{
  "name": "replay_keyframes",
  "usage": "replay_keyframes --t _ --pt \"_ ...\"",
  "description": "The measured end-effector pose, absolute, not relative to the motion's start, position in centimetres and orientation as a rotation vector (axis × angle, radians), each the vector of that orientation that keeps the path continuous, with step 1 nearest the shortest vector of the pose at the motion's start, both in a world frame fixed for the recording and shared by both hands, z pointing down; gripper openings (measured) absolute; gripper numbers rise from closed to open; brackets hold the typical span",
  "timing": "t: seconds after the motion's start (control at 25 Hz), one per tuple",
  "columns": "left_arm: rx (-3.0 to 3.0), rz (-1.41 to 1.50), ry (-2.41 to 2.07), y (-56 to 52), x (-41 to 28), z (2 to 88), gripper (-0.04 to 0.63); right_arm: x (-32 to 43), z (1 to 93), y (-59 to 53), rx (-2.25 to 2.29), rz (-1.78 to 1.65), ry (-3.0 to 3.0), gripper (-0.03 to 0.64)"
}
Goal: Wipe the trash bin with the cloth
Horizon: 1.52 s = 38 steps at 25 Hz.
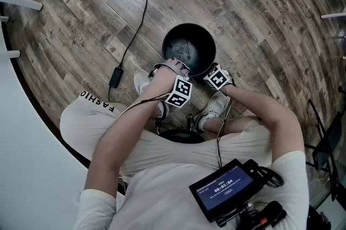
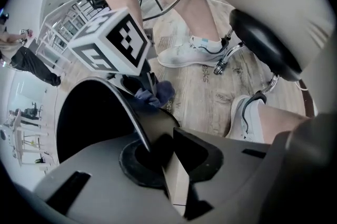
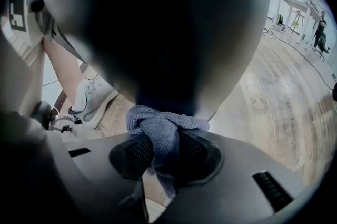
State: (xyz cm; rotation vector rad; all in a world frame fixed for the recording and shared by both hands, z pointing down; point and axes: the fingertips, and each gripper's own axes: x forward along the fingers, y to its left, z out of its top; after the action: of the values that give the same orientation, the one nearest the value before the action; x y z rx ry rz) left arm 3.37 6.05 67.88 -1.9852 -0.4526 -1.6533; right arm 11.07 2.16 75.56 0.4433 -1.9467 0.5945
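My left tongs (image 2: 158, 150) are clenched on the trash bin (image 1: 189, 25) rim to steady it. My right tongs (image 3: 160, 148) grasp the bunched grey-blue cloth (image 3: 158, 124), pressed against the bin's outer wall for wiping.

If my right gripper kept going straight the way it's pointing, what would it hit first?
The dark outer wall of the trash bin, straight ahead of the right gripper. The cloth pinched in its jaws would meet it first; it may already touch, depth is unclear.
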Motion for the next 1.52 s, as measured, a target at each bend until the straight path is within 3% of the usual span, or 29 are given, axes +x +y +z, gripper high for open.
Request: replay_keyframes --t 0.64,0.84,1.2,1.36,1.52 --pt "-2.06 -1.64 -0.418 6.1 4.5 67.8 0.055 11.9 83.7 1.8 0.452 0.504 -1.868 0.109" --pt "-2.076 -1.642 -0.396 6.1 4.7 67.9 0.055 12.1 79.9 2.1 0.342 0.422 -1.887 0.109" --pt "-2.108 -1.648 -0.369 6.1 4.5 67.5 0.059 11.3 70.5 5.7 0.287 0.627 -1.938 0.109" --pt "-2.122 -1.645 -0.345 5.2 4.4 66.7 0.128 10.6 66.5 6.3 0.341 0.802 -1.939 0.109" --pt "-2.059 -1.655 -0.359 5.3 3.8 67.1 0.129 9.9 63.3 6.8 0.37 0.882 -1.898 0.109"
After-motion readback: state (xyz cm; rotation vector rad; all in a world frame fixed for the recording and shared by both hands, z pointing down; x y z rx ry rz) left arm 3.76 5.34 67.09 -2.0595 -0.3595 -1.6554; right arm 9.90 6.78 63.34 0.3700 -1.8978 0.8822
